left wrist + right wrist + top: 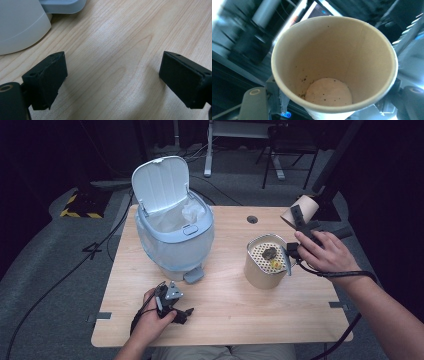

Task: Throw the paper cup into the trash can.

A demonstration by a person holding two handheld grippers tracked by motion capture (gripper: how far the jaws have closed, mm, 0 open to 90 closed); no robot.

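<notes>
Right gripper (299, 222) has the paper cup (332, 67) clamped by its sides, tipped up off the table past the strainer pot (265, 262), with just specks left inside. It's light and crushes easily, so squeeze gently mid-wall. Its jaws are mostly hidden behind the cup; left gripper (112, 80) rests wide open and empty by the bin (172, 227).

In the high view, the bin (172, 232) with its raised lid (161, 182) blocks the upper left of the counter (225, 315). The strainer canister (266, 261) stands right of centre. Between them runs a bare lane; the lower middle and lower right lie open.
</notes>
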